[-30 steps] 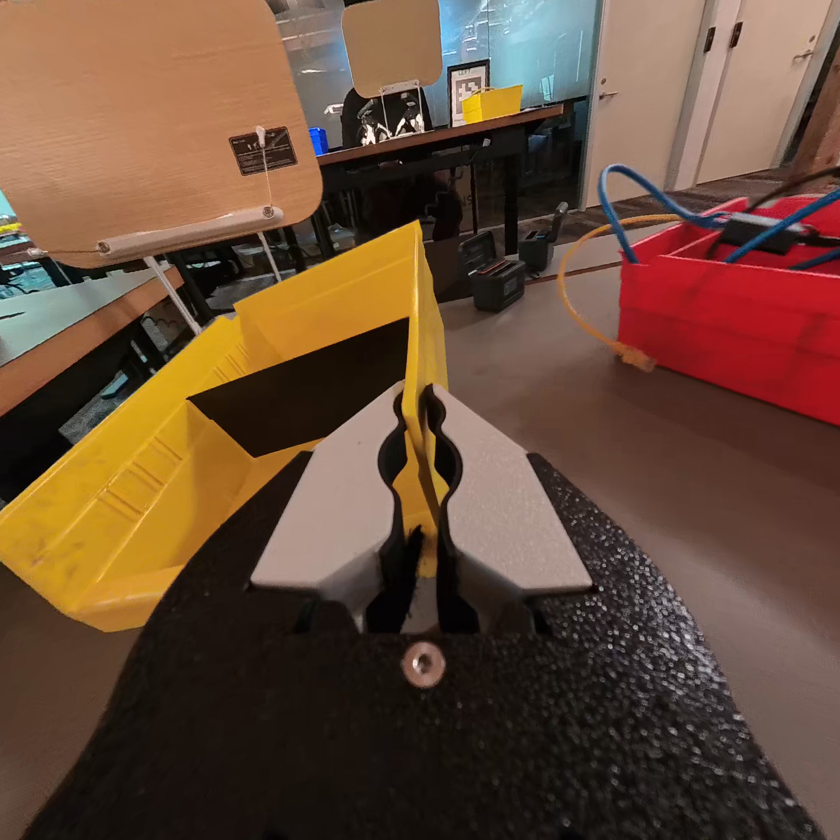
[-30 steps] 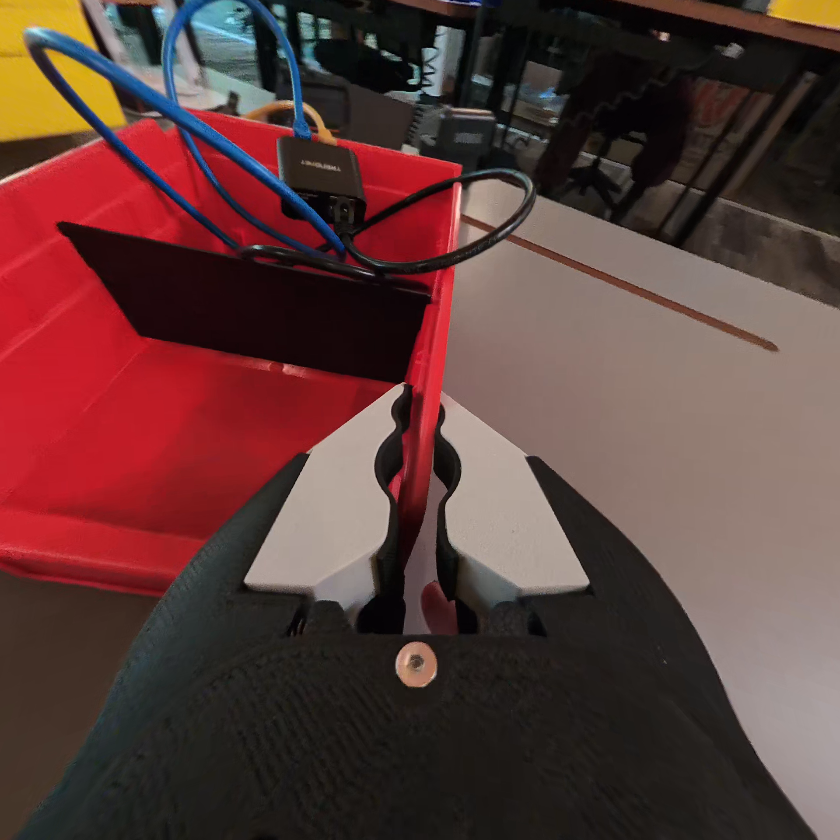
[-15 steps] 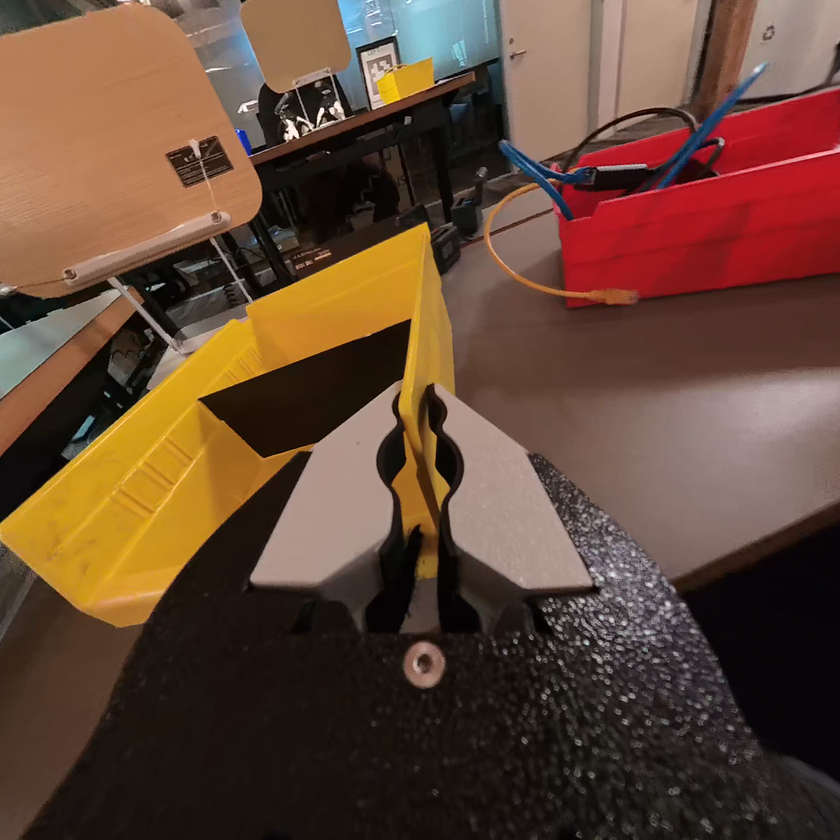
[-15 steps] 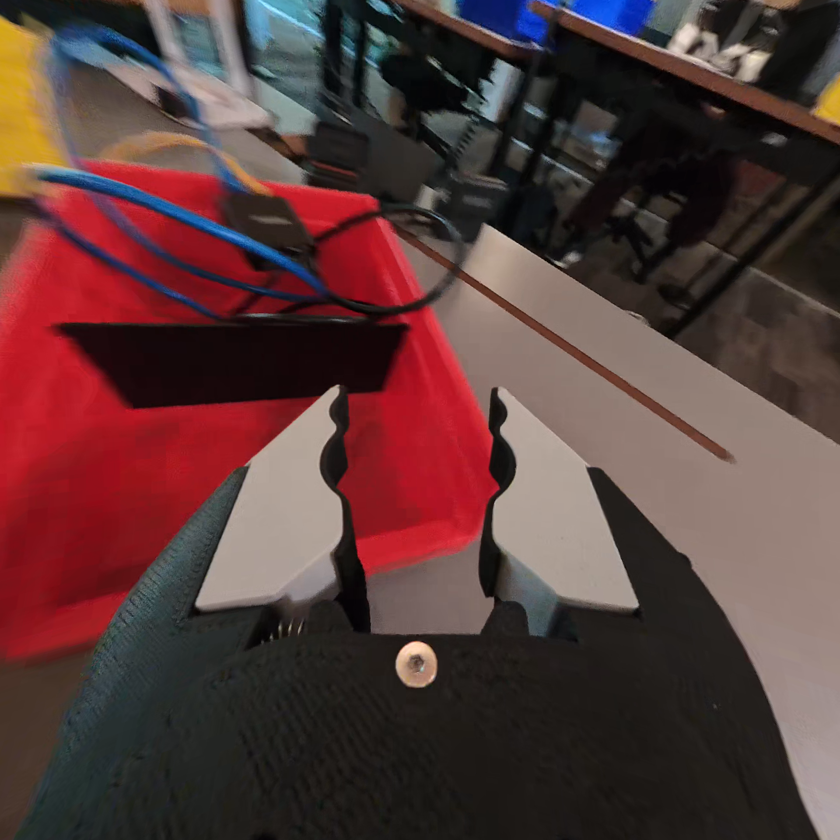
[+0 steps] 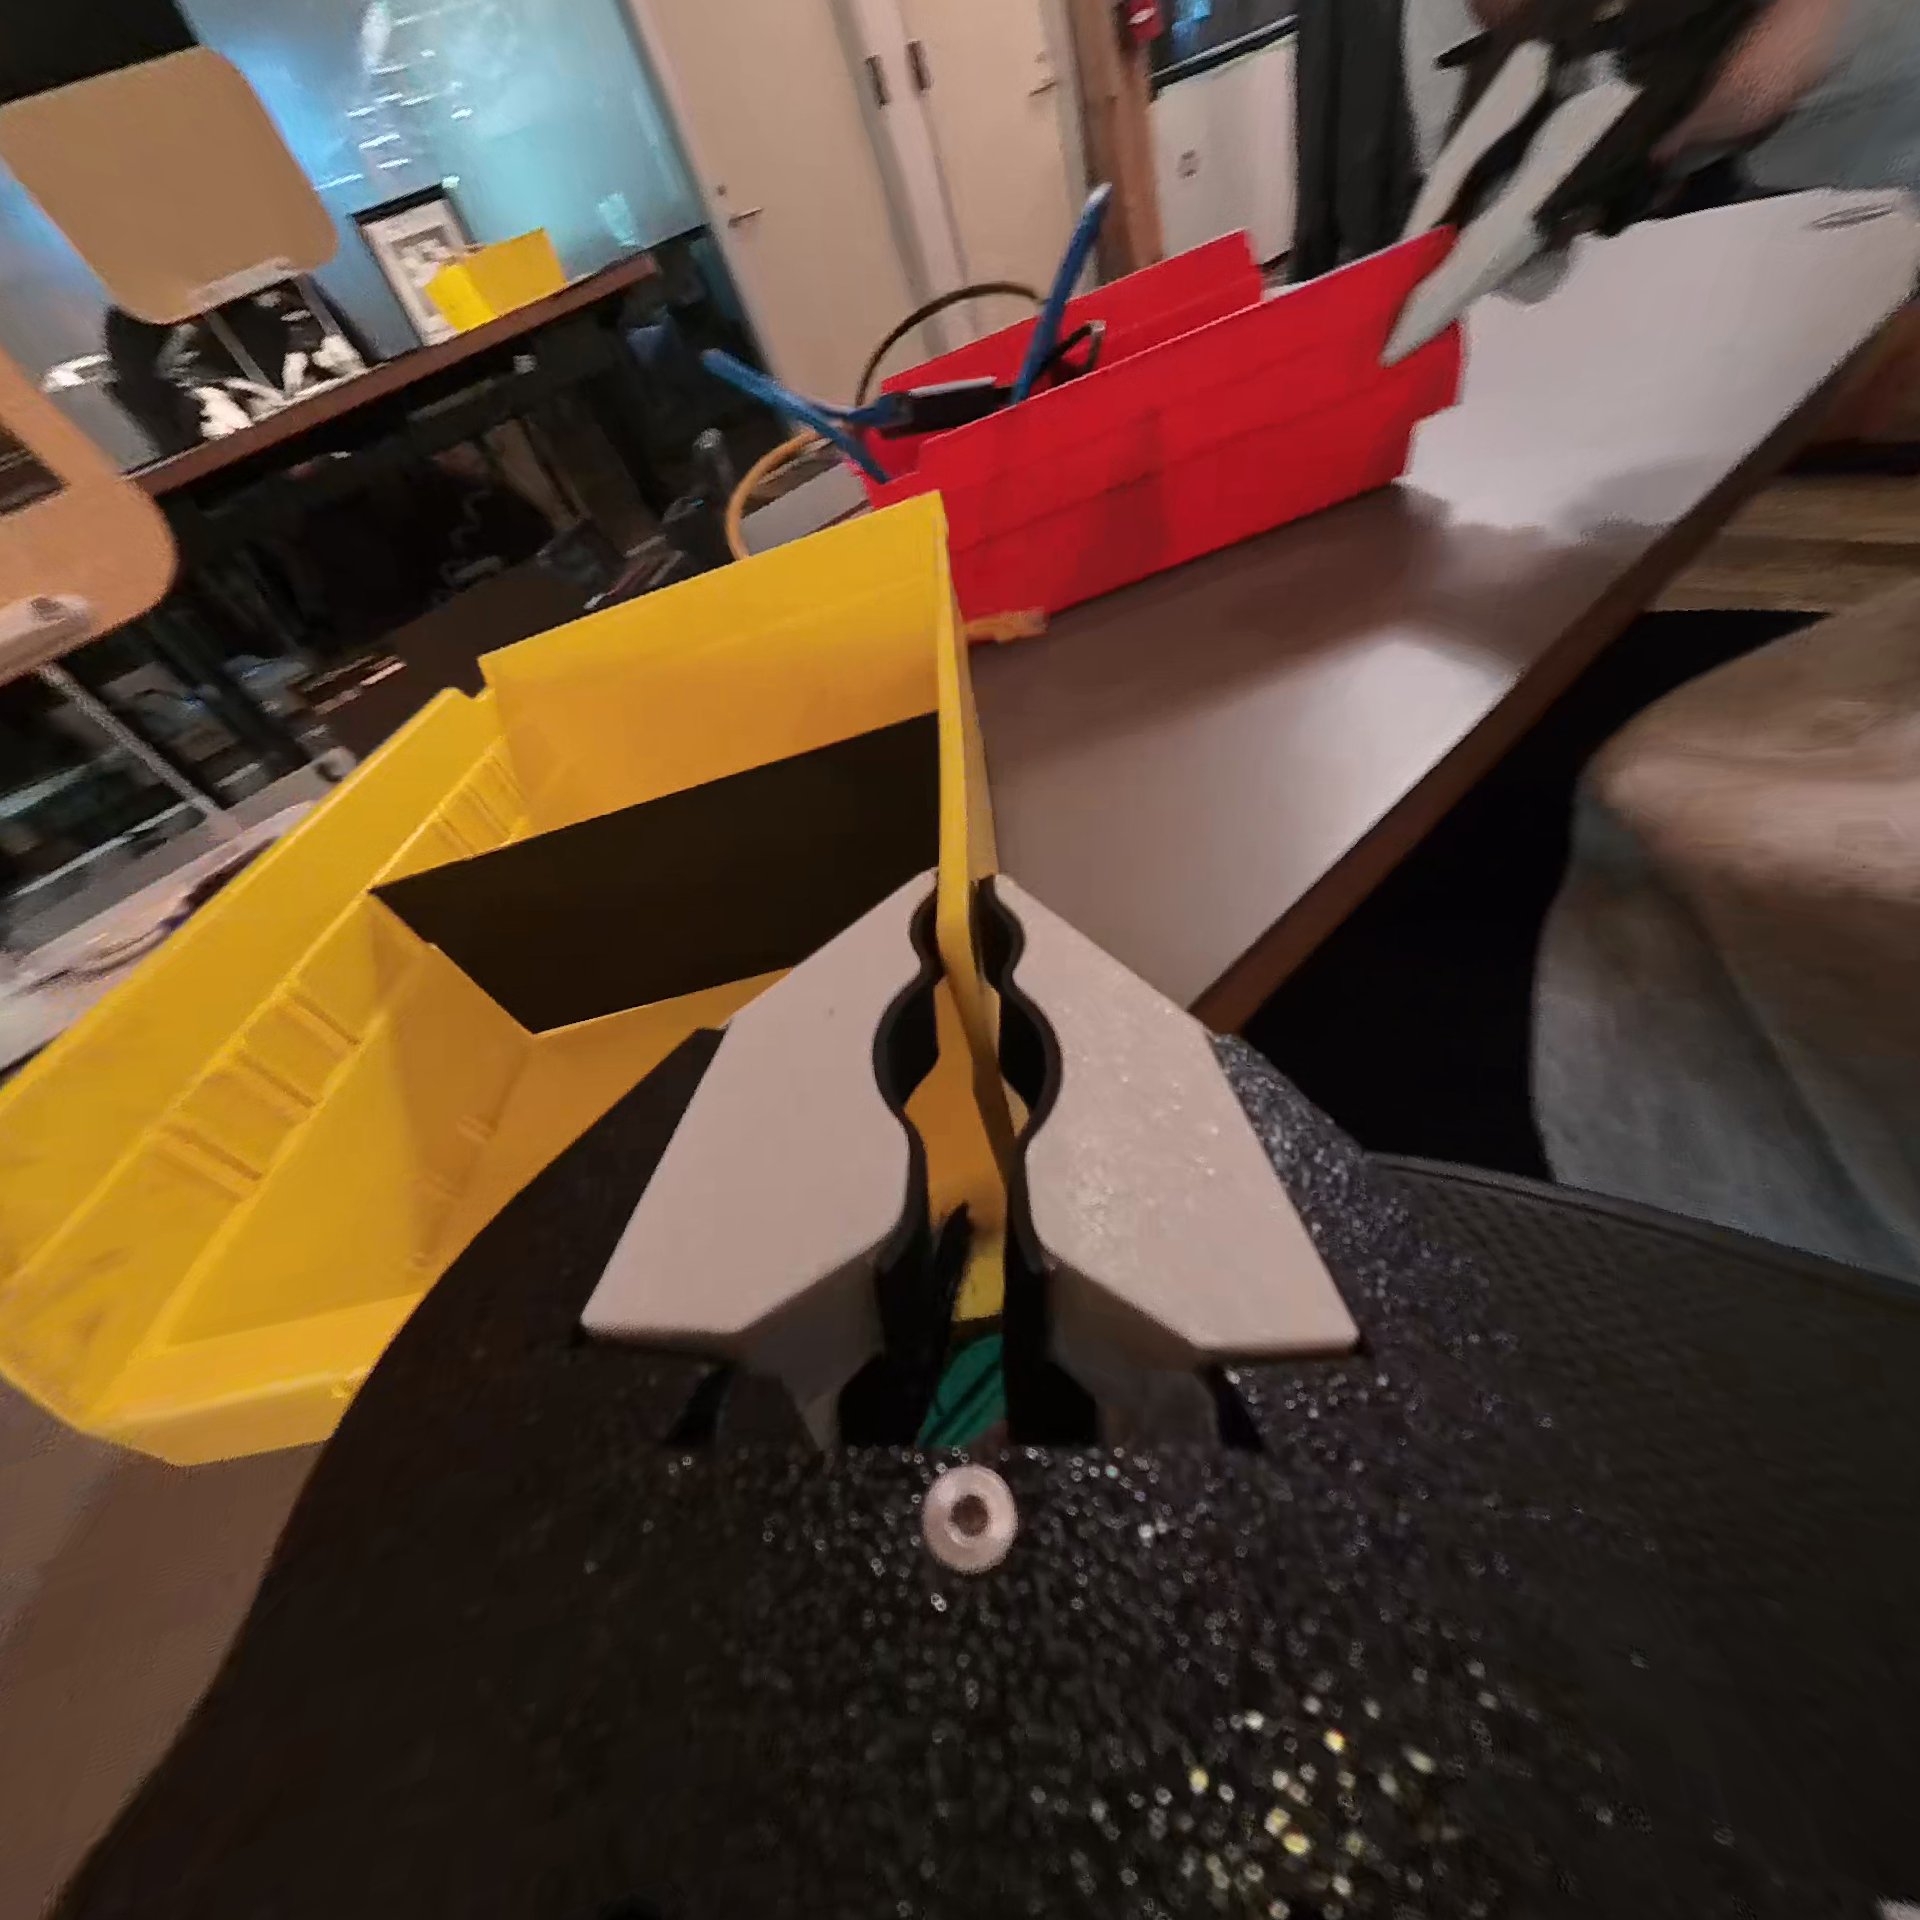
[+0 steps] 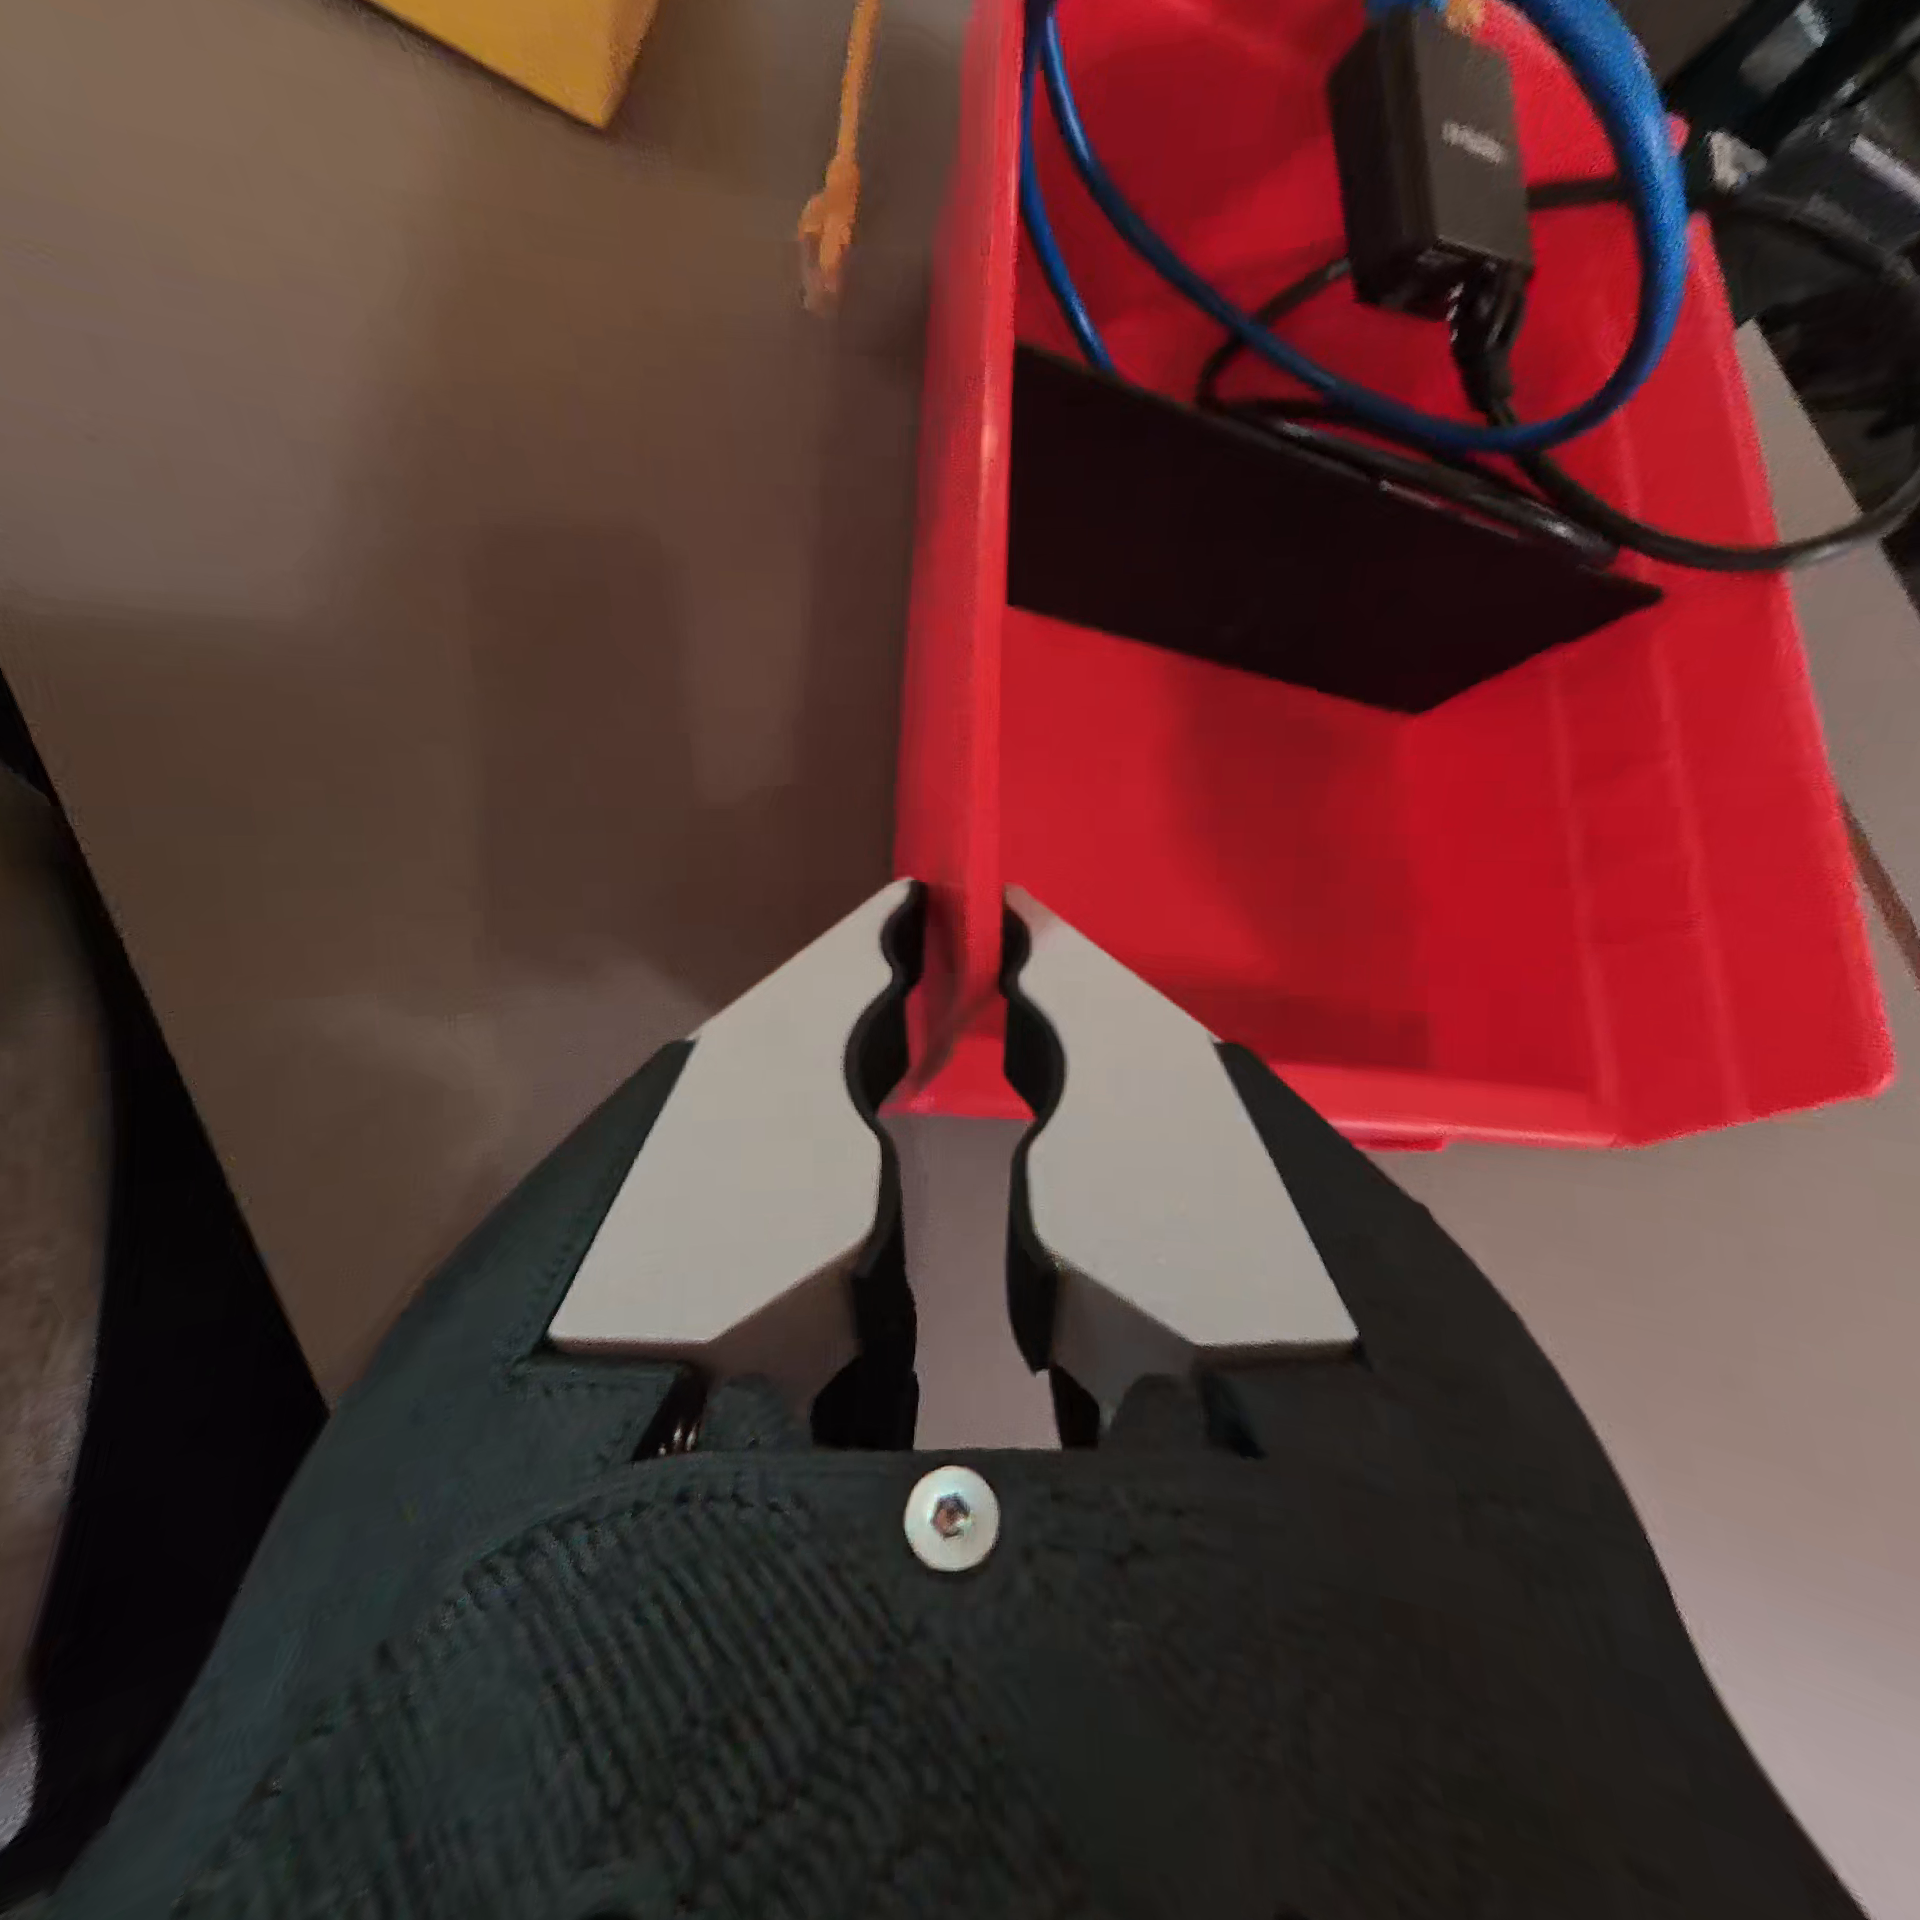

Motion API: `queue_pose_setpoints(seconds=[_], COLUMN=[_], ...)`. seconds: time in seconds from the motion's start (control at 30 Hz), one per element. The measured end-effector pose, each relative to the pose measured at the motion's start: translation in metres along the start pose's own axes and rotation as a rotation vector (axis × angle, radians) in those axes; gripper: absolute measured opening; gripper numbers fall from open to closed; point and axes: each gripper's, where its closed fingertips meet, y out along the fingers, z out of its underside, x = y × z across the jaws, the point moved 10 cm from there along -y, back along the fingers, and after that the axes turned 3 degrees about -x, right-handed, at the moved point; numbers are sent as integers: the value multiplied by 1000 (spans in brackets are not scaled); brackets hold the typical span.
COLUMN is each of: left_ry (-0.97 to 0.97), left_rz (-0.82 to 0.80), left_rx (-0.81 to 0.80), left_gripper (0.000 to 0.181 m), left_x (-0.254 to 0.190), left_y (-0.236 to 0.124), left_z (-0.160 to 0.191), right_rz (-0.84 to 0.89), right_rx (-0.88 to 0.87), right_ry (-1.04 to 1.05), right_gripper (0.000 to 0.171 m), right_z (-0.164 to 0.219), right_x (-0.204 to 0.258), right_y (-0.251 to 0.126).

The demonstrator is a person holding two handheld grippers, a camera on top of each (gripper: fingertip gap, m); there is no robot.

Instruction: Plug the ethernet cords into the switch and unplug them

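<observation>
My left gripper [image 5: 961, 883] is shut on the right wall of a yellow bin [image 5: 312, 1091] that has a black divider. My right gripper [image 6: 961, 894] is closed on the left wall of a red bin [image 6: 1351, 883], near its front corner. It also shows, blurred, in the left wrist view [image 5: 1408, 291]. Behind the red bin's black divider [image 6: 1299, 582] lies the black switch [image 6: 1434, 197] with looped blue ethernet cords [image 6: 1060, 260] and a black cable [image 6: 1766, 540]. An orange-yellow cord [image 6: 831, 229] hangs out of the bin, with its plug on the table.
The brown table [image 5: 1299, 727] ends at an edge [image 5: 1455, 810] to my right in the left wrist view, with carpet beyond. The red bin [image 5: 1195, 457] stands past the yellow one. Wooden chair backs [image 5: 166, 187] and another table stand behind. Tip to tip, the grippers are about 40 centimetres apart.
My right gripper let go of the red bin's right wall, opened, moved across and closed on its left wall. My left gripper kept hold of the yellow bin and swung rightwards.
</observation>
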Motion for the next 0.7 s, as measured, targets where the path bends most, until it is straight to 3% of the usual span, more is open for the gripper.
queue_pose_setpoints(seconds=[0.3, 0.53, 0.7], left_ry=[15, -2, -26], left_rz=[337, 483, 588], left_rx=[-46, -80, -122], left_gripper=[1, 1, 1], left_x=[-9, -16, -37], left_y=[1, -5, -4], left_z=[-18, -36, -48], right_rz=[73, 159, 251], right_rx=[57, 44, -18], right_ry=[157, 289, 299], right_gripper=[16, 25, 47], right_z=[22, 29, 24], right_x=[-61, -101, -102], right_y=[5, 20, 11])
